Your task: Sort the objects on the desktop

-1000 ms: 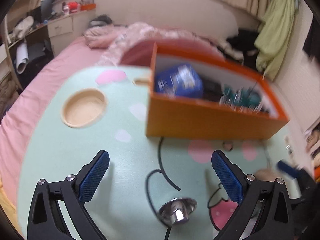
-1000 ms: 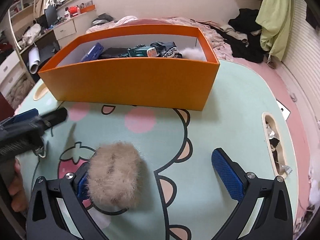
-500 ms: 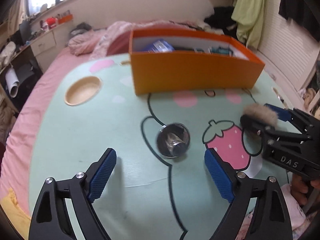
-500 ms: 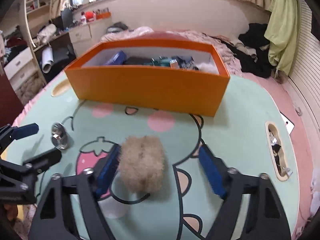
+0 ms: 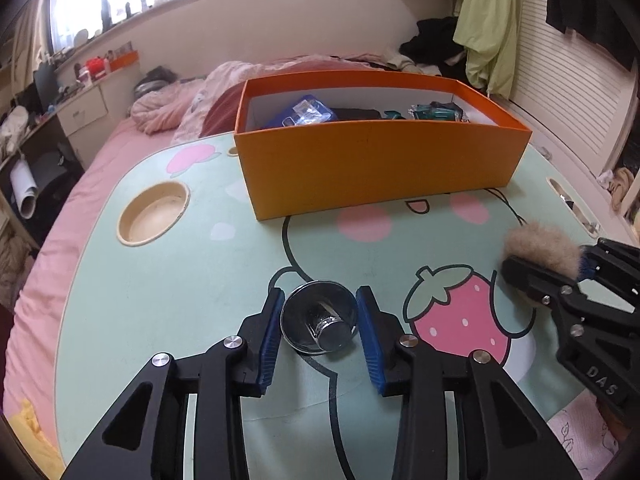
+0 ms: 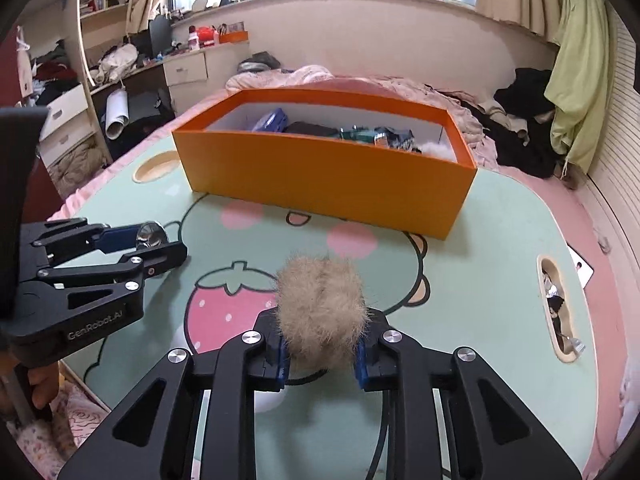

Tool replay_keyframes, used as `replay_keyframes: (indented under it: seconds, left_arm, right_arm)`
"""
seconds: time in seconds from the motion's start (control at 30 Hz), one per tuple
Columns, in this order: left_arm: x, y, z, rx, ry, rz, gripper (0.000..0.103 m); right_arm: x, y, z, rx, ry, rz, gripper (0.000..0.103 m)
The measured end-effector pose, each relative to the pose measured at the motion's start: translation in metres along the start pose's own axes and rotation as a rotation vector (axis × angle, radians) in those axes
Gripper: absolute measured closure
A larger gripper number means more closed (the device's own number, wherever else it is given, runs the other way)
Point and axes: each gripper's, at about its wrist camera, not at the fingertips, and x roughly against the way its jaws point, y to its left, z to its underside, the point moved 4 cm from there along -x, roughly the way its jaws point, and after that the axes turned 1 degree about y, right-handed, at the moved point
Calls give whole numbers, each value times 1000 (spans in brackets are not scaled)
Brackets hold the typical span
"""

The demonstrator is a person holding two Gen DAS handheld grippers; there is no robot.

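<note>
Where readable, left claw [image 6: 160, 246] says "GenRobot.AI", right claw [image 5: 560, 266] "DAS".

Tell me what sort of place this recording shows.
Most likely a bedroom: a bed with pink bedding, a cluttered desk with drawers, and clothes hanging near the window.

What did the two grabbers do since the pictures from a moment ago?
Both have just been closing. The left gripper moved in around the shiny metal cup, and its pads now sit against the cup's sides. The right gripper squeezed shut on the furry ball, which earlier lay loose between wide jaws. The orange box and its contents stayed put on the green table.
</note>
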Motion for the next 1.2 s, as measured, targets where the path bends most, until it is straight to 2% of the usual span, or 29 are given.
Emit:
replay_keyframes:
  seconds: [0.03,0.1,0.13,0.3,0.33,0.4,0.47,0.5,0.53,0.57,0.6,0.63,0.67,0.7,0.73,0.8,0.83,1.03,1.2]
  left_arm:
    - [0,2,0,8,2,-9,60]
    - [-4,7,1,41,18,-13,15]
    - [-6,9,2,54,19,-3,11]
    - [-6,10,4,50,25,-10,7]
    - [-7,10,4,47,32,-18,5]
    - [-7,12,4,58,41,-24,2]
    - [-7,16,3,74,45,-29,2]
    - [-6,18,3,82,37,-18,2]
    - [-5,18,3,85,30,-6,3]
    - [-4,17,3,81,20,3,12]
    - [-2,15,2,71,12,-3,30]
    - [-1,13,2,57,4,-21,40]
    - [1,11,1,47,-3,-20,60]
    - [2,8,1,33,-7,-2,74]
    - [2,5,1,22,-8,13,74]
    - [5,-1,3,6,-17,48,74]
    - [8,-4,3,-1,-28,57,74]
    - [22,-4,1,-4,-87,49,74]
    - [21,3,0,22,-90,59,74]
  right_arm:
    - [-2,0,1,-3,11,1,78]
    - [-6,-1,2,-14,29,1,78]
    - [-6,-3,3,-20,32,0,78]
    - [-6,-9,4,-48,32,-14,76]
    - [-6,-9,4,-46,33,-9,72]
    - [-6,-8,4,-37,37,4,64]
    - [-8,-9,4,-33,48,26,37]
    - [-9,-10,4,-37,52,31,33]
    - [-9,-11,4,-45,54,33,32]
    - [-9,-13,4,-49,55,37,32]
    - [-9,-14,4,-54,56,40,32]
    - [-9,-15,4,-57,56,42,32]
    - [-9,-16,4,-60,56,42,32]
    - [-9,-16,4,-60,56,42,32]
    - [-10,-16,4,-60,55,41,34]
    - [-8,-15,3,-55,39,37,60]
    - [-7,-14,2,-51,34,32,79]
    - [5,-3,-2,-2,-29,42,80]
    - [11,6,-4,42,-63,58,80]
